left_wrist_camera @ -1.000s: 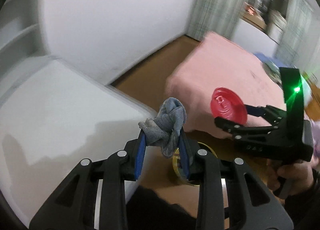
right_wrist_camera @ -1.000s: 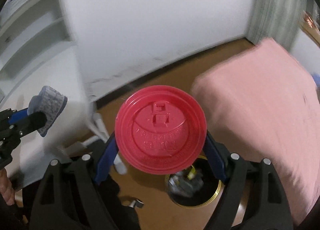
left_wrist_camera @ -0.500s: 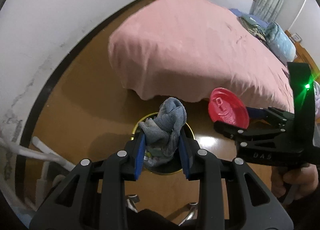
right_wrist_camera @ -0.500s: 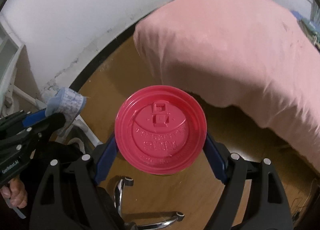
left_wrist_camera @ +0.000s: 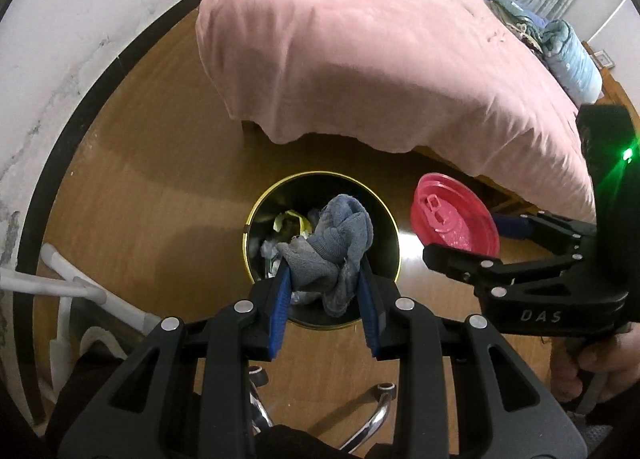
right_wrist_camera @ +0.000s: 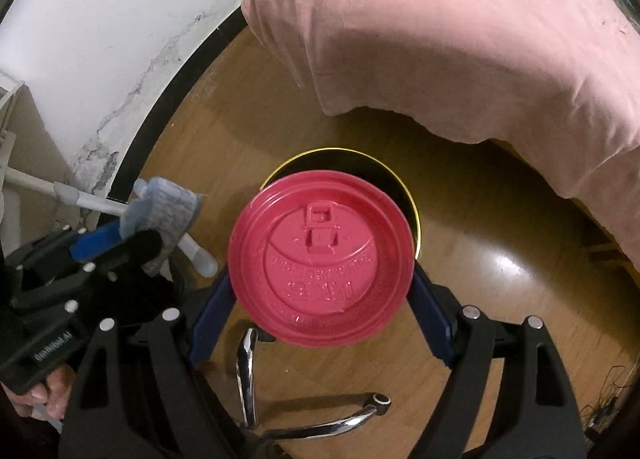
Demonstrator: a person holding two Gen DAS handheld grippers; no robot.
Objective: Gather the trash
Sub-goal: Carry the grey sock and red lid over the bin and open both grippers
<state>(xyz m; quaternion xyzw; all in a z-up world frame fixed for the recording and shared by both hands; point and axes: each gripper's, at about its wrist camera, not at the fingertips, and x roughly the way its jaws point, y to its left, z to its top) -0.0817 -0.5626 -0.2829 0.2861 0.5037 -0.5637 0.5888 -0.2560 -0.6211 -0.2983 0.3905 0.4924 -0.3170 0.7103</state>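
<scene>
Grey crumpled cloth (left_wrist_camera: 336,235) sits pinched between the narrow-set jaws of our left gripper (left_wrist_camera: 325,291), hanging right over the mouth of the black bin (left_wrist_camera: 256,215) with its gold rim, which stands on the wooden floor (left_wrist_camera: 152,195) near the corner of the pink-covered bed (left_wrist_camera: 380,59). Our right gripper (right_wrist_camera: 322,299) has its jaws spread wide and clamped on the edges of the red cup lid (right_wrist_camera: 322,259), which from its own view covers much of the bin opening. From the left view the lid lies just beside the rim rather than over it. We judge the drop is the step in hand. To do it well, we should bring the lid inward until it sits squarely over the opening, then release the cloth and the lid cleanly so neither catches the rim. Trash already lies inside the bin.
</scene>
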